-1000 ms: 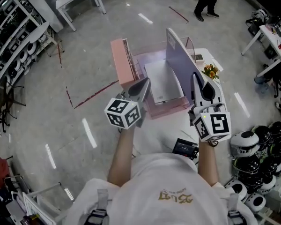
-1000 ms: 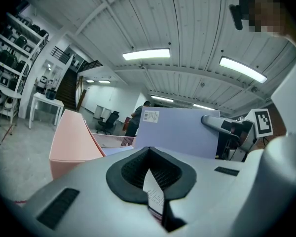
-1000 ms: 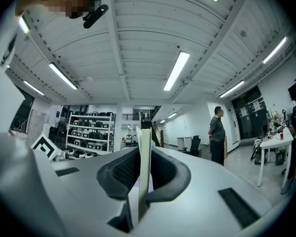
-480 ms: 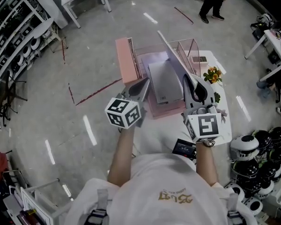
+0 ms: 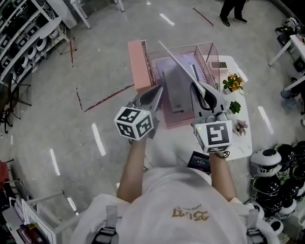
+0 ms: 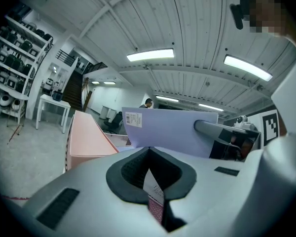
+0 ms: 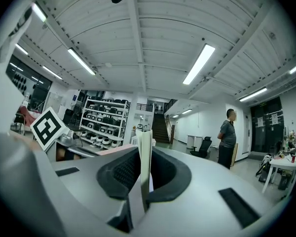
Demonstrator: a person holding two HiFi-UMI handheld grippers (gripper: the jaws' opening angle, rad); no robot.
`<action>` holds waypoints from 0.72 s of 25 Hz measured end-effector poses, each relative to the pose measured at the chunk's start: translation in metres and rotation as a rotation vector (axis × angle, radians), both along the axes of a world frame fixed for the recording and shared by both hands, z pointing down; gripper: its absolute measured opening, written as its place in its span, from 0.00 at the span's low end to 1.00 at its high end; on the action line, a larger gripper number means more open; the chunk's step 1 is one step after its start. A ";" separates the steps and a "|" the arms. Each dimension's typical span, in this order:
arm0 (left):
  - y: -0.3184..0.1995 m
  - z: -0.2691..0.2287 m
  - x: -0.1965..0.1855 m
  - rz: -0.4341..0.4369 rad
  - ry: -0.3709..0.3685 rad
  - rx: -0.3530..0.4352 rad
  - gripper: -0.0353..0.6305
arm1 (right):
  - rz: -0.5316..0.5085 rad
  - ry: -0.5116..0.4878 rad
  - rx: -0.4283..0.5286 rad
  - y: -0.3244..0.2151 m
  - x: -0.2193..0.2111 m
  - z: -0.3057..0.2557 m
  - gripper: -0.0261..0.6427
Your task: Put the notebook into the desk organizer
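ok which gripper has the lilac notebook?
The right gripper: its jaws are shut on the lilac notebook, which is tilted over the pink desk organizer. The left gripper pinches only a thin white-and-pink sheet.

Notebook (image 6: 167, 132): smooth matt lavender cover, paper page edges.
Desk organizer (image 5: 140, 67): matt pink side, clear glossy plastic walls.
Right gripper fingers (image 7: 187, 201): smooth matt grey plastic; ribbed black pads (image 7: 121, 173).
Floor (image 5: 107, 44): polished, reflective.
Tabletop (image 5: 244, 144): smooth, white.

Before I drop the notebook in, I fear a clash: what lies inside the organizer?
A pale flat sheet lies in the organizer. The tilted notebook hides whatever lies under it.
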State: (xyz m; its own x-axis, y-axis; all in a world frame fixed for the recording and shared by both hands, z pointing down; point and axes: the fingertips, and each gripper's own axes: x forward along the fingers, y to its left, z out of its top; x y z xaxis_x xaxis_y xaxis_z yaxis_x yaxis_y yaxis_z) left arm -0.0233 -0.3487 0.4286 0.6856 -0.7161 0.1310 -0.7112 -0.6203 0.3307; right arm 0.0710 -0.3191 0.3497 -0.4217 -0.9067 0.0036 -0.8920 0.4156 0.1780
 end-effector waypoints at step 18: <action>-0.001 0.006 -0.009 -0.043 -0.019 -0.014 0.08 | -0.073 0.049 -0.147 -0.018 -0.029 0.047 0.11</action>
